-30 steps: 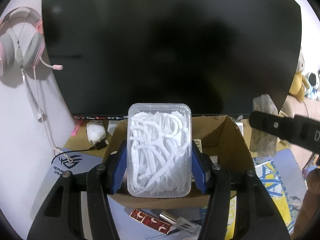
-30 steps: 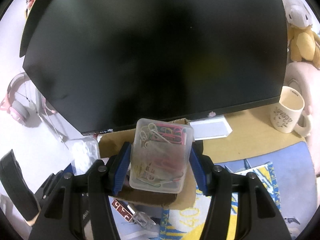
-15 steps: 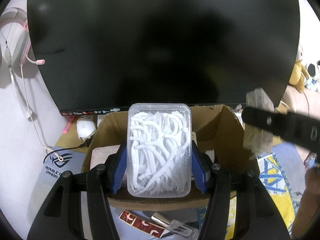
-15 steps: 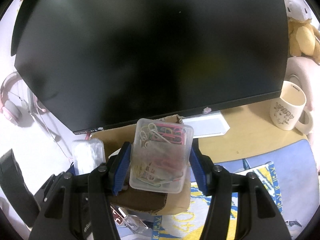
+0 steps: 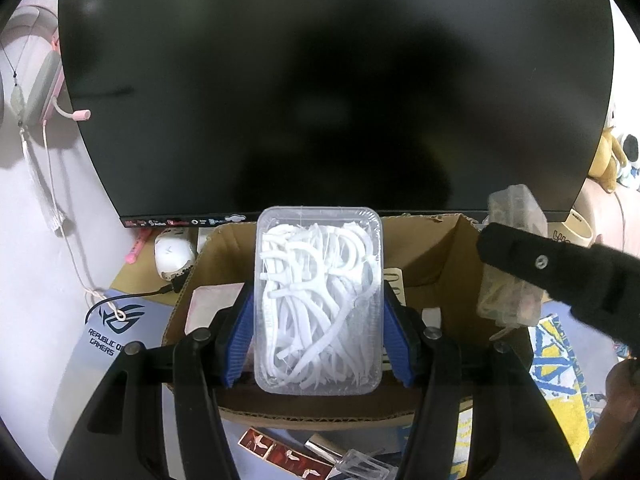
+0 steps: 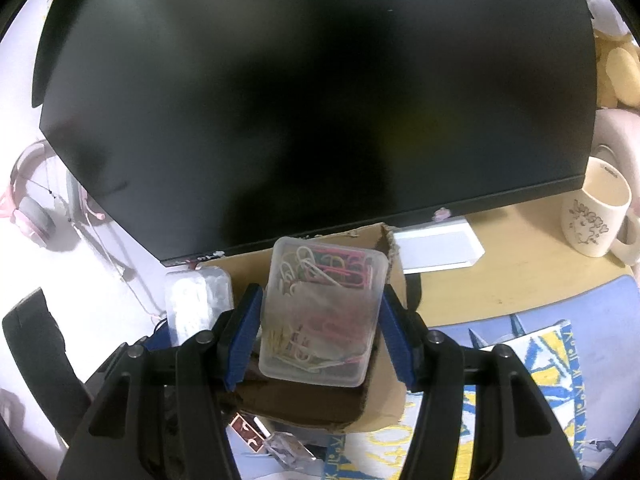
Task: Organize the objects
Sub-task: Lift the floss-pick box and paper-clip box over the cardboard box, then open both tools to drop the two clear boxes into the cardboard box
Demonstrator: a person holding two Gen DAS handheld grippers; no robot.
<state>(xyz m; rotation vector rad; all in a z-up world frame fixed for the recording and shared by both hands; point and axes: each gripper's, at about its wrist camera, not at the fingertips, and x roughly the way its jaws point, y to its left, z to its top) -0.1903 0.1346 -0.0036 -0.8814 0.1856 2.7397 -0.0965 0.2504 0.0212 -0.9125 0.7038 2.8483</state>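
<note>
The left tongs [image 5: 318, 320] pinch a floss-pick box [image 5: 318, 300] over the cardboard box [image 5: 436, 256]. The right tongs [image 6: 320, 326] pinch a paper-clip box [image 6: 324, 316]. Both look light, slick and thin-walled, best held by the long sides.

Boxes held over the carton, monitor behind

Floss-pick box [image 5: 318, 300] above cardboard carton [image 5: 440, 256]; paper-clip box [image 6: 324, 312] to its right; monitor [image 5: 320, 80] beyond; mug [image 6: 596, 216] far right.

The left gripper [image 5: 318, 308] grips a clear floss-pick box [image 5: 319, 300] between its blue jaws, held above an open cardboard box [image 5: 436, 256]. Right of the jaws, the right gripper [image 5: 560, 276] carries a clear paper-clip box [image 5: 510, 264] beside the cardboard wall. A dark monitor [image 5: 332, 80] stands beyond the jaws.
</note>
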